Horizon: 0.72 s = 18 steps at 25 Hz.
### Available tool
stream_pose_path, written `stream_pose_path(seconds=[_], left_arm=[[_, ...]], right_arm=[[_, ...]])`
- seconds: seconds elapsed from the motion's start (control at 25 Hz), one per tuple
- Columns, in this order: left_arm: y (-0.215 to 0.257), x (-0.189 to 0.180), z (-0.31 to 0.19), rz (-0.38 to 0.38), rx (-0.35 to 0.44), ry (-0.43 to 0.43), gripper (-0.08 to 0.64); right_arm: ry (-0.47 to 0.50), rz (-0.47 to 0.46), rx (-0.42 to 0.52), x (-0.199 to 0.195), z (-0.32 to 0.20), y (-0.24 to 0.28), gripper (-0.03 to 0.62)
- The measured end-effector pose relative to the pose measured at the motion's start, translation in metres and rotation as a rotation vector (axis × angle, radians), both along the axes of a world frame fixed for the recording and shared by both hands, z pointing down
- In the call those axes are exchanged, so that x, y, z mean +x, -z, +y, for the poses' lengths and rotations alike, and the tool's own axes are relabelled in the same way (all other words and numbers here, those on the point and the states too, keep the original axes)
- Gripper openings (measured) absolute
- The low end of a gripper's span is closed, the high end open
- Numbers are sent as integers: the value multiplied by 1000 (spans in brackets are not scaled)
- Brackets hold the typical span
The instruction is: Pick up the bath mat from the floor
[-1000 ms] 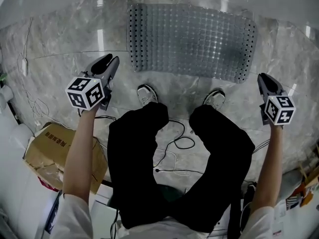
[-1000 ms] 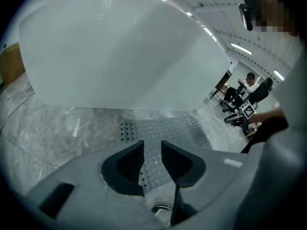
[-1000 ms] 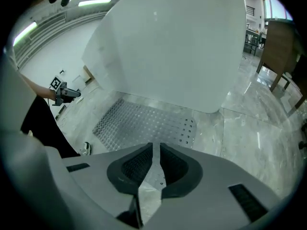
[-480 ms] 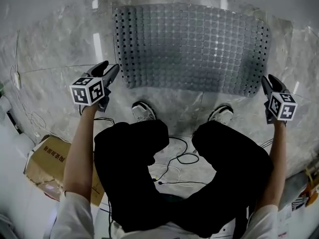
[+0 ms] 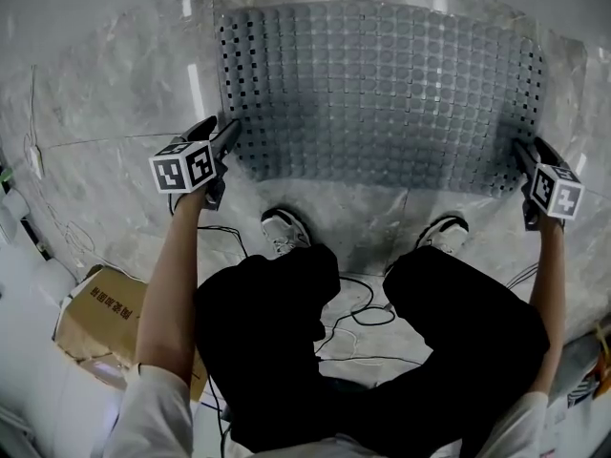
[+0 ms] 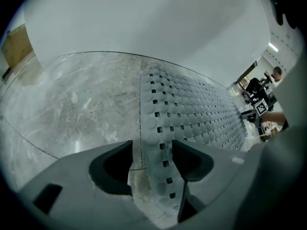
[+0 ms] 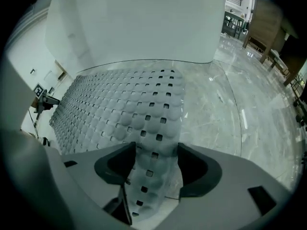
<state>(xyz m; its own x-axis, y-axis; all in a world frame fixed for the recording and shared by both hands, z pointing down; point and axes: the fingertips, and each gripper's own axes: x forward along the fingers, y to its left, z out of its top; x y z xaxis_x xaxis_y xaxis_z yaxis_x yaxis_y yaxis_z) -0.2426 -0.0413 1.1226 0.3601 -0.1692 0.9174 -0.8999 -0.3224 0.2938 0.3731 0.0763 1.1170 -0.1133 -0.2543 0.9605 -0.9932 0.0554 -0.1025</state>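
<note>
Left claw point(image 5: 224, 134) and right claw point(image 5: 521, 148) opening astride bath mat point(image 5: 382, 84) corners

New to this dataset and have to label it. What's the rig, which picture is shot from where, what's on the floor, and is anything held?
There is no robot here: a person holds a two-jaw gripper in each hand. The head view comes from a camera on the person's head, looking down past their legs. The other two come from cameras riding on each gripper, looking along its jaws. The cubes with square markers are parts of the grippers.

On the pale floor lies a grey bath mat with bumps and rows of holes. Nearer the person are loose cables and a cardboard box.

The left gripper is at the mat's left edge, the right gripper at its right edge. Each has that edge between its jaws, which are opening. The pads do not press on it, so nothing is held.
</note>
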Motion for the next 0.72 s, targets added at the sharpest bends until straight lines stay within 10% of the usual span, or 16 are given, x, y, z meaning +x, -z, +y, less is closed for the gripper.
stream_pose_path(seconds=[0.4,0.72], left_arm=[[-8,6,1,-63,12,-60,281],[-5,12,1,-111,46,-74,192]], right_arm=[[-65,46,8,9,3,-7,307],[-17,-11,-19,-21,0,-2,119]])
